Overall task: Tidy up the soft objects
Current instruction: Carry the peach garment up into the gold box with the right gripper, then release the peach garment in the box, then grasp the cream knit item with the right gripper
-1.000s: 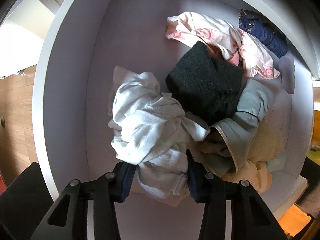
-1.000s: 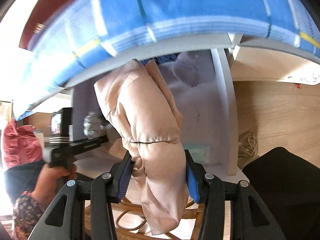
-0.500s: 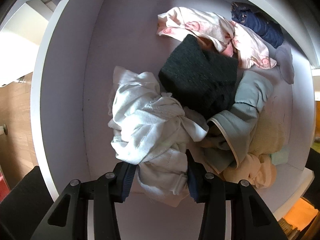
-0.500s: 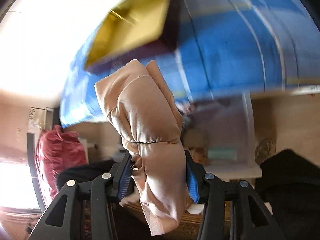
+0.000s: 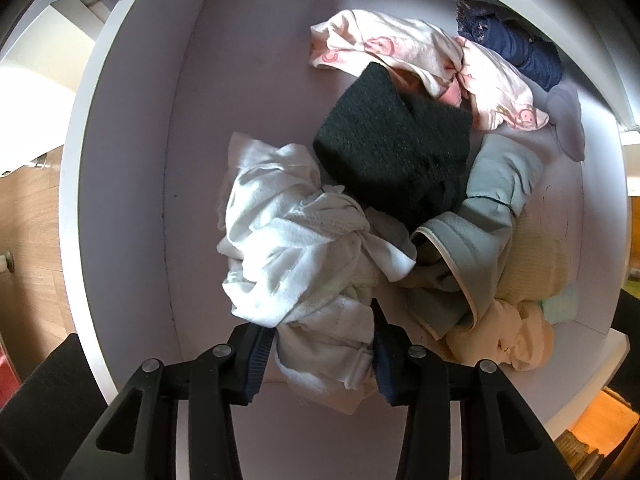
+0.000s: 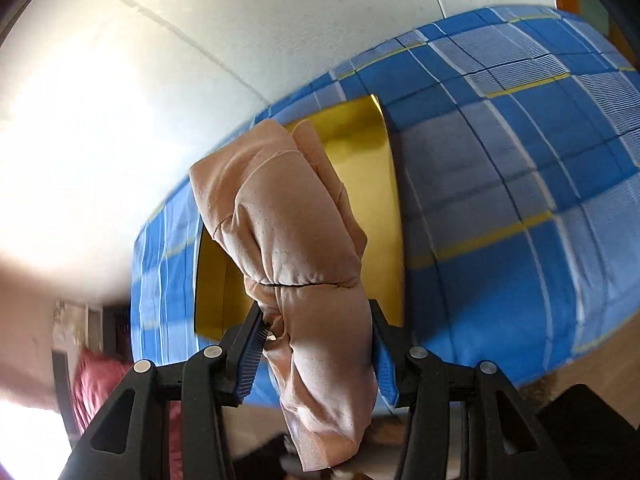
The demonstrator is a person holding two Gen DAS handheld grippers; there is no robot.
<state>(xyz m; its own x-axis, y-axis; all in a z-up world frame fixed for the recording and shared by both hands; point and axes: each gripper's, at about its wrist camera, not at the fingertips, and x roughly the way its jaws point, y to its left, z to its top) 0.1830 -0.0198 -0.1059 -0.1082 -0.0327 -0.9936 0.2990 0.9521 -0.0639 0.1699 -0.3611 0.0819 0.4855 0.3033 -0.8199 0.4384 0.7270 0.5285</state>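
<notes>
Seen from the right wrist, a blue checked bedspread (image 6: 500, 208) fills the space ahead of the jaws, running out to its right-hand edge, with one gold box (image 6: 360, 152) lying on it directly beyond the fingertips. The right gripper (image 6: 318, 344) is clamped part-way closed on one peach padded garment (image 6: 296, 248), which stands up between the pads and hangs below them; a pale wall lies above and to the left.

Seen from the left wrist, one white drawer (image 5: 124, 168) opens under the jaws, its bare floor running free to the left and ahead, its walls closing in on every side. The left gripper (image 5: 320, 350) pinches one crumpled white garment (image 5: 296, 248), jaws part-way closed on the cloth. Ahead and right lies the pile: one dark knitted piece (image 5: 396, 152), one grey-green garment (image 5: 488, 224), one cream garment (image 5: 516, 320) right of the jaws, one pink printed piece (image 5: 420, 56), one navy item (image 5: 516, 48) and one lilac sock (image 5: 568, 120) by the far right wall.
</notes>
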